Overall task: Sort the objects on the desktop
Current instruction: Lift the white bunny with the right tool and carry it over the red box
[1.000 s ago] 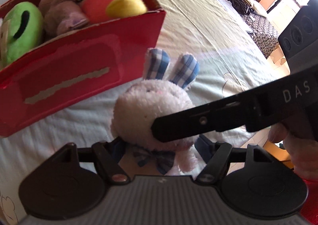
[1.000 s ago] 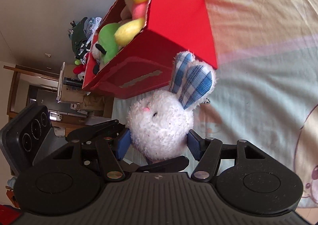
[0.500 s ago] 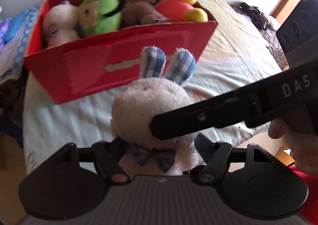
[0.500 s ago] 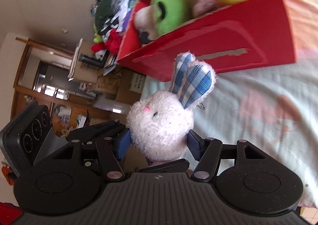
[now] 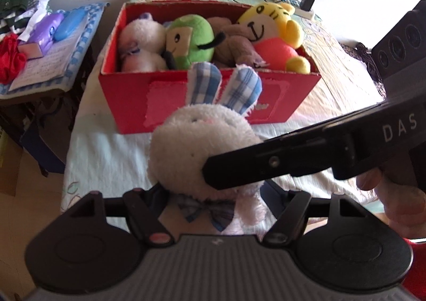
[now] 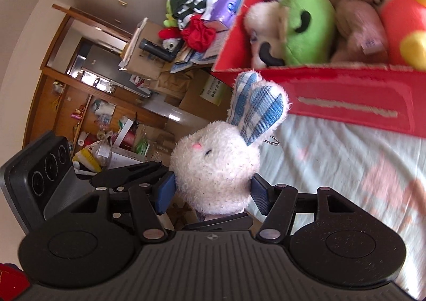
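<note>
A white plush bunny [image 5: 197, 152] with blue checked ears and a bow tie hangs in the air in front of the red cardboard box [image 5: 293, 93]. My left gripper [image 5: 213, 192] is shut on the bunny's body below the head. My right gripper [image 6: 211, 192] is shut on its head [image 6: 215, 168], and its black finger [image 5: 266, 165] crosses the left wrist view from the right. The red box [image 6: 346, 98] sits on a pale bedsheet [image 5: 111, 157] and holds several plush toys, among them a green one [image 5: 190, 41] and a yellow tiger [image 5: 269, 27].
A low side table [image 5: 40, 42] with clothes, a purple item and papers stands left of the bed. A charger and cable [image 5: 306, 3] lie behind the box. Stacked cardboard boxes and clutter [image 6: 165, 61] fill the floor beyond the bed edge. A hand [image 5: 399, 200] grips the right tool.
Both grippers have risen with the bunny still held, and turned towards the box. The box's open top and the toys inside now show fully in the left wrist view.
</note>
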`<state>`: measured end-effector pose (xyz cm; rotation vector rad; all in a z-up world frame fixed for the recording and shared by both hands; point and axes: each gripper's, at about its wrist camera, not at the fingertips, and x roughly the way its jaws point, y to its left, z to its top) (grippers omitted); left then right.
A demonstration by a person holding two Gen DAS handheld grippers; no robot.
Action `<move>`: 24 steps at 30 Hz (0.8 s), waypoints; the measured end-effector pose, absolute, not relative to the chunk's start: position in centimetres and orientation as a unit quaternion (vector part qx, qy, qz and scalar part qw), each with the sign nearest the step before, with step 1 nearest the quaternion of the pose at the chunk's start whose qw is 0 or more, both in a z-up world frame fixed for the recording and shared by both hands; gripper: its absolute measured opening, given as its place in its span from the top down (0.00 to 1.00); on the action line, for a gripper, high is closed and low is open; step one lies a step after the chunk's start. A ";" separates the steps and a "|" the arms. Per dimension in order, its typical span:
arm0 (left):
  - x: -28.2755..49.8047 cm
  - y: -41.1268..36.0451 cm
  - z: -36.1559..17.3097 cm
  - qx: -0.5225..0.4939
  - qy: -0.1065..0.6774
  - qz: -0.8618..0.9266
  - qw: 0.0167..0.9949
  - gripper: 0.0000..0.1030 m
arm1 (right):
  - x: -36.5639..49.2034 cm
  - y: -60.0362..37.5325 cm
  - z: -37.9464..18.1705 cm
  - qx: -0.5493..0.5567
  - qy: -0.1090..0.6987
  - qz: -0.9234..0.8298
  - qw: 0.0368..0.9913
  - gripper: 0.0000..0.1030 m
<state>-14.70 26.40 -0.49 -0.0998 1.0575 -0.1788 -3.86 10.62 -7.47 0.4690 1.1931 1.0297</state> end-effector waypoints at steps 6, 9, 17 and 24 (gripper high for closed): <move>-14.1 26.6 1.8 -0.040 0.474 -0.089 0.875 0.29 | -3.3 10.4 -5.5 0.214 0.502 0.472 0.693 0.38; -13.3 26.5 2.6 -0.035 0.458 -0.100 0.883 0.29 | -3.1 10.0 -4.6 0.213 0.485 0.469 0.707 0.38; -10.3 25.6 3.5 -0.029 0.423 -0.148 0.893 0.29 | -2.2 8.5 -3.2 0.216 0.447 0.428 0.756 0.38; -7.2 25.2 3.8 -0.045 0.395 -0.202 0.895 0.29 | -1.1 7.3 -2.3 0.221 0.414 0.375 0.800 0.39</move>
